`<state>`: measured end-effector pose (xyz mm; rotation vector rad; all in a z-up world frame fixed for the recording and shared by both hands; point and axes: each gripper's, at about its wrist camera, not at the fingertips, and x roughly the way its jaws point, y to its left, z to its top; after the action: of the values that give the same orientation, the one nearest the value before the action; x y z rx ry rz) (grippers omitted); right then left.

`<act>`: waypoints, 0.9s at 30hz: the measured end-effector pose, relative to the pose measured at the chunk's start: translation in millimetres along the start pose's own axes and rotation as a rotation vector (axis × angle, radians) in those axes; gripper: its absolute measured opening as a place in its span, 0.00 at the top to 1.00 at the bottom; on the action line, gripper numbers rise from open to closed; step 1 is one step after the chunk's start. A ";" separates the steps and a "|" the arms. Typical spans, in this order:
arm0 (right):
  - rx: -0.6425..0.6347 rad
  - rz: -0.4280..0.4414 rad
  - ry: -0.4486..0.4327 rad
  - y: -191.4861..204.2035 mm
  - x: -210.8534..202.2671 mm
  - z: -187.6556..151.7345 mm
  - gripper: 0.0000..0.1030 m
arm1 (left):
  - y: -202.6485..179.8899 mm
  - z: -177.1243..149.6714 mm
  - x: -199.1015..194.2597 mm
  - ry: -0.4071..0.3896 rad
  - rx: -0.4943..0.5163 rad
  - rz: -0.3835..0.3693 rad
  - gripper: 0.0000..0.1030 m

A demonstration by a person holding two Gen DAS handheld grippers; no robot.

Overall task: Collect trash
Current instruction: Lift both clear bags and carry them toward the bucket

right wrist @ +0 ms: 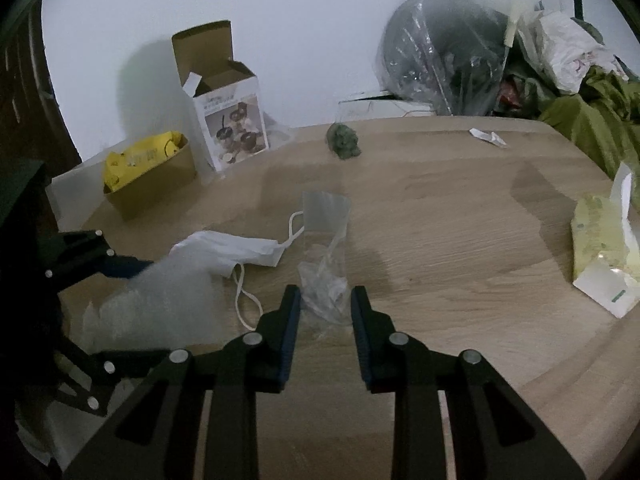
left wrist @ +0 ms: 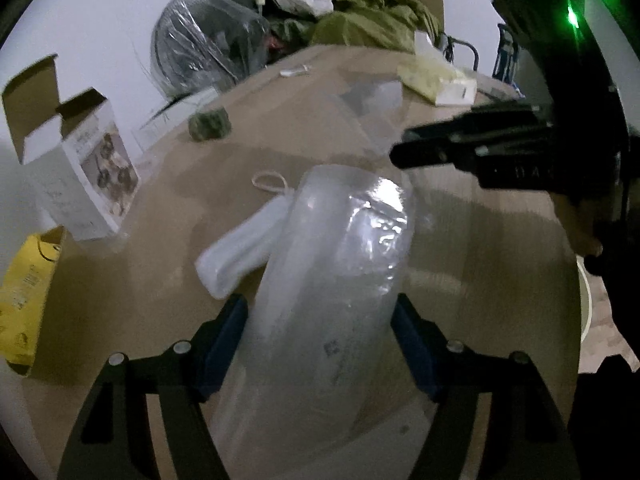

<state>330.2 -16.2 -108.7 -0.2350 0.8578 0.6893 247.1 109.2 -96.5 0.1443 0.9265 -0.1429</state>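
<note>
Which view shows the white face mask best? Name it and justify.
The right wrist view: the face mask lies on the table with its body and ear loops exposed. In the left wrist view, the mask is blurred and partly hidden behind bubble wrap.

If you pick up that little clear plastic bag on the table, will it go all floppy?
Probably yes. The clear plastic bag looks thin and crumpled, so it should sag and fold. It seems nearly empty, so likely very light. The right gripper has its crumpled end between the fingers; smooth film might slip.

The wooden table (right wrist: 460,240) carried a white face mask (right wrist: 236,250), a clear plastic sleeve (right wrist: 324,232) and a small green lump (right wrist: 343,142). A tissue pack (right wrist: 600,240) lay at its right (near the edge). An open printed box (right wrist: 232,120) stood at the far left.
</note>
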 end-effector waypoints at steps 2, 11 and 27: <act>0.002 -0.004 -0.008 -1.2 -5.5 -0.3 0.77 | -0.2 3.3 -7.4 -0.023 -0.005 0.006 0.29; 0.006 -0.022 -0.049 -3.9 -31.8 -2.2 0.77 | -1.4 16.5 -47.0 -0.170 -0.055 -0.010 0.30; 0.010 -0.053 -0.122 -3.5 -86.5 -13.4 0.77 | -23.0 27.6 -112.7 -0.342 -0.059 0.017 0.30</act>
<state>284.7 -64.9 -51.7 -0.2043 0.7362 0.6436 197.7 88.4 9.0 0.0697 0.5874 -0.1199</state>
